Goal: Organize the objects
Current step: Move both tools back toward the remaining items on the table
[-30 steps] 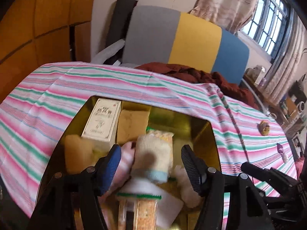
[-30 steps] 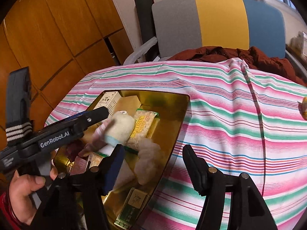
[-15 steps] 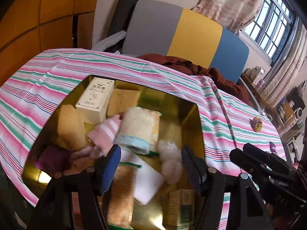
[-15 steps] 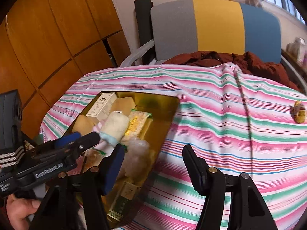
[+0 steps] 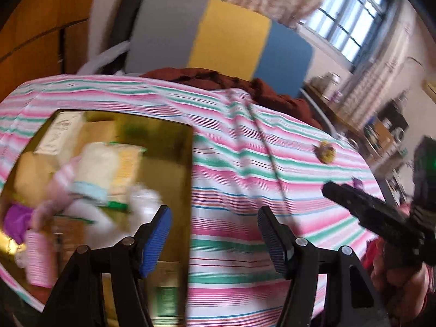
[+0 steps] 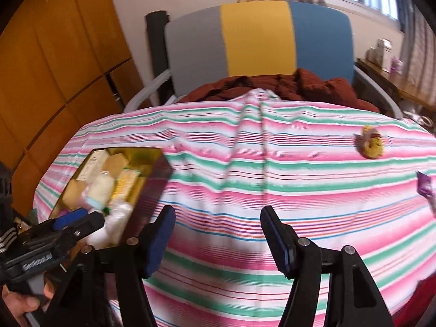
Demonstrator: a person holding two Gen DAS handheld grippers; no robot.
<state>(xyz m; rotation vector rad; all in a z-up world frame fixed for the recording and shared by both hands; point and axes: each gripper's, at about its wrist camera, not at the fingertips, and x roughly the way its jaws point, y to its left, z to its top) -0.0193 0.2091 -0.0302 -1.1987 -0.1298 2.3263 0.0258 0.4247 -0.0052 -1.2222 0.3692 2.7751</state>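
A gold tray (image 5: 188, 163) (image 6: 152, 188) sits at the left of the striped tablecloth (image 6: 272, 169). It holds a white box (image 5: 60, 133), a cream rolled sock (image 5: 98, 163), a pink striped sock (image 5: 61, 182) and several other packets. A small yellow toy (image 6: 372, 143) (image 5: 324, 151) and a purple wrapper (image 6: 425, 186) lie on the cloth at the right. My left gripper (image 5: 214, 218) hangs open over the tray's right rim and the cloth. Over bare cloth, my right gripper (image 6: 218, 218) has its jaws opening, with nothing between them.
A chair with a grey, yellow and blue back (image 6: 256, 35) stands behind the table, with a dark red garment (image 6: 286, 87) on its seat. Wood panelling (image 6: 54, 68) fills the left. A cluttered side table (image 6: 387, 62) stands under the window at right.
Both grippers have swung right, off the tray and over the striped cloth. The tray has slid to the left of both views. The yellow toy now shows nearer the middle.
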